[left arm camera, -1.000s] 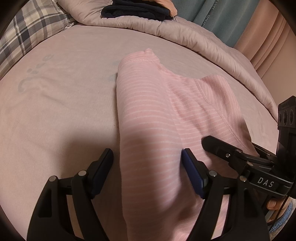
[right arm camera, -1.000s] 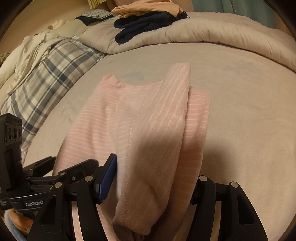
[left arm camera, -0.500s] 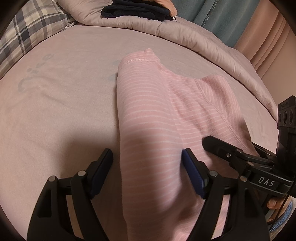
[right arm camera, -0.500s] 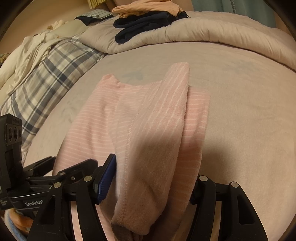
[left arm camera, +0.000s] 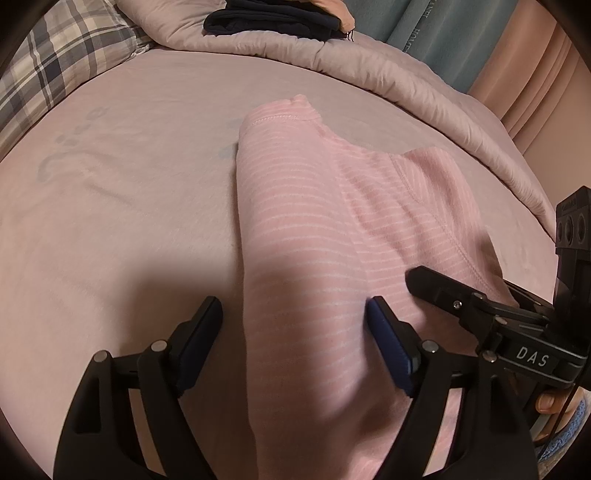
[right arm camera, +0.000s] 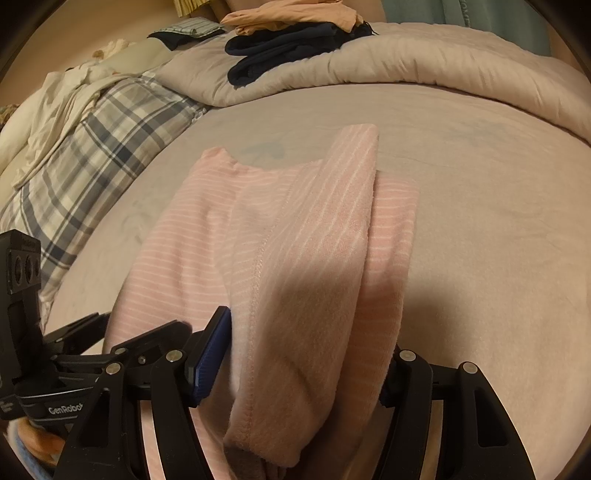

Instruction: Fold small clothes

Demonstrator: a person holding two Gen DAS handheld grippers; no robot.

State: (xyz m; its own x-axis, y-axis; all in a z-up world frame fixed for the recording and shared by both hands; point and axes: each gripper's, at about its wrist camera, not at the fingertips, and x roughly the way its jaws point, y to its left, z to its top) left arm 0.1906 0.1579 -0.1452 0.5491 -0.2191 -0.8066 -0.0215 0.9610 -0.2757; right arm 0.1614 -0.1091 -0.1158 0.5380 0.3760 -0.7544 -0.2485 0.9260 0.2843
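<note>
A pink garment with thin white stripes point(left arm camera: 314, 236) lies on the pale pink bed sheet point(left arm camera: 110, 206), its sides folded in lengthwise. My left gripper point(left arm camera: 295, 332) is open, its jaws straddling the near left fold of the garment. My right gripper point(right arm camera: 306, 354) is open too, with the folded-over flap of the garment point(right arm camera: 314, 258) bunched between its blue pads; the right pad is mostly hidden by cloth. Each gripper shows at the edge of the other's view: the right one point(left arm camera: 480, 306) and the left one point(right arm camera: 74, 354).
A rolled pale duvet point(right arm camera: 406, 62) runs along the far side of the bed with dark navy clothes point(right arm camera: 280, 48) and a peach garment point(right arm camera: 291, 13) on it. A plaid pillow point(right arm camera: 96, 136) and white bedding point(right arm camera: 55, 96) lie at the left. A curtain point(left arm camera: 443, 40) hangs behind.
</note>
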